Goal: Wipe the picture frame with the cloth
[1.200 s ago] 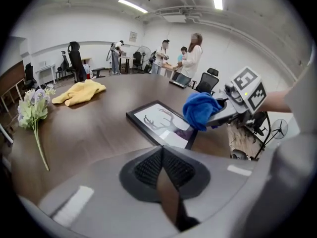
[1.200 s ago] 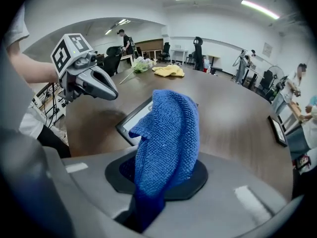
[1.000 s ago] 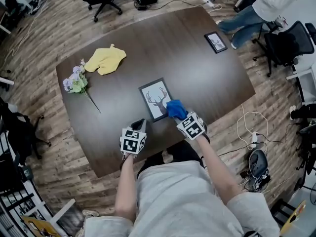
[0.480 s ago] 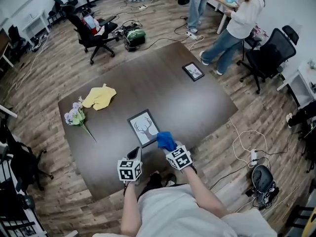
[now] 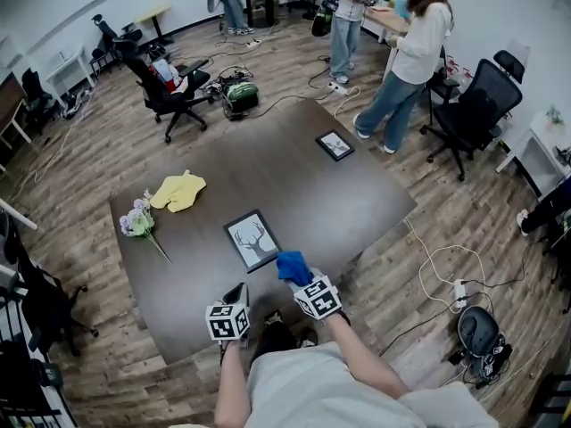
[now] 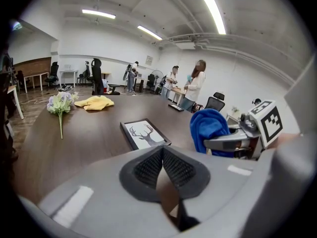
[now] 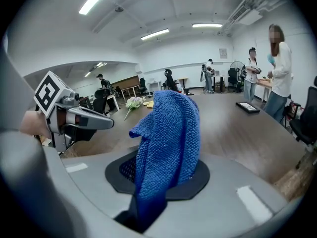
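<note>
Your right gripper [image 5: 302, 281] has its jaws clamped on the blue knitted cloth [image 5: 292, 266]. In the right gripper view the cloth [image 7: 169, 133] stands up in a bunch from between the pads and blocks most of what lies ahead.

Your left gripper [image 5: 236, 292] is empty. In the left gripper view its ribbed pads [image 6: 148, 166] are pressed together with nothing between them.

The black rectangular picture frame with the deer-antler print [image 5: 252, 240] lies flat on the dark brown wooden table [image 5: 357, 194], near the edge on your side. It sits just ahead of both grippers.

The cloth is just beside the frame's near right corner. From the left gripper view it looks raised off the table and apart from the frame [image 6: 144, 134], though contact can't be ruled out from the head view.

Progress, as a judgement:
- The cloth pickup is done.
- The cloth isn't on the print surface now.
- Nothing on the frame shows whether it has been wiped at all.
- What's left is to bring the cloth onto the frame and stroke across it. The frame looks light, so your closed left gripper may have to pin an edge.

The yellow crumpled cloth [image 5: 178, 191], the pale flower bunch [image 5: 138, 222] and the small second frame [image 5: 335, 144] sit well apart, further along the table.
</note>
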Demonstrator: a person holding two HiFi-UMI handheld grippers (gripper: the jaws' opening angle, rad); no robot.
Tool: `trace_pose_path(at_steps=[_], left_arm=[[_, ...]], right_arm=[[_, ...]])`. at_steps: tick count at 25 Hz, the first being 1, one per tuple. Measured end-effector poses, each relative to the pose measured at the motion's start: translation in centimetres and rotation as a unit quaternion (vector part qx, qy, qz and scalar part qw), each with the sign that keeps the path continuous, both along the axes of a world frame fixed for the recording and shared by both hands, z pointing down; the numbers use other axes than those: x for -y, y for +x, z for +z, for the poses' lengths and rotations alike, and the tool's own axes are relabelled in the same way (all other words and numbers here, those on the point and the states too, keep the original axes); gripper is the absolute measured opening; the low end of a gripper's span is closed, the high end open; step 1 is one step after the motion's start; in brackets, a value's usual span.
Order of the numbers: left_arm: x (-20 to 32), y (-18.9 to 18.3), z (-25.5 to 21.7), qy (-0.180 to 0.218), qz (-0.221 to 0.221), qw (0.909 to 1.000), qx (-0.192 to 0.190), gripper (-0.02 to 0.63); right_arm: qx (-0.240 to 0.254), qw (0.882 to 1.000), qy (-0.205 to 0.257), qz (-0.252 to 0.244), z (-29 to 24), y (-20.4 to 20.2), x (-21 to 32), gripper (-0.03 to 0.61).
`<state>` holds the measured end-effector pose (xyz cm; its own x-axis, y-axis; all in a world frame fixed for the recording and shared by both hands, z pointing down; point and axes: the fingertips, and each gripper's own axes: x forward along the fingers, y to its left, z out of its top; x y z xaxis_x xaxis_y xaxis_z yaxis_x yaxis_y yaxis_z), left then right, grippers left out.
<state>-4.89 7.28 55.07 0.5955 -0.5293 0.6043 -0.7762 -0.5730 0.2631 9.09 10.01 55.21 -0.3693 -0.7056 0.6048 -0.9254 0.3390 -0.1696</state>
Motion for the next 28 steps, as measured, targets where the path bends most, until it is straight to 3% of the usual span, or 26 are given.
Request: trace_pose_path(at_steps=[6, 20, 28], left_arm=[[-2.3, 1.1, -0.5, 0.002, 0.028, 0.9989, -0.037, 0.052], [-4.3, 1.2, -1.2, 0.014, 0.038, 0.9989, -0.024, 0.052], [-5.1, 0.4, -1.2, 0.016, 0.031, 0.9991, -0.024, 0.052]], right_arm=[[-0.005, 1.0, 0.007, -0.019, 0.5, -1.0, -2.5, 0.081], [0.025, 0.999, 0.022, 0.026, -0.4, 0.4, -4.3, 0.081], [0.029, 0.999, 0.015, 0.024, 0.1, 0.1, -5.5, 0.081]])
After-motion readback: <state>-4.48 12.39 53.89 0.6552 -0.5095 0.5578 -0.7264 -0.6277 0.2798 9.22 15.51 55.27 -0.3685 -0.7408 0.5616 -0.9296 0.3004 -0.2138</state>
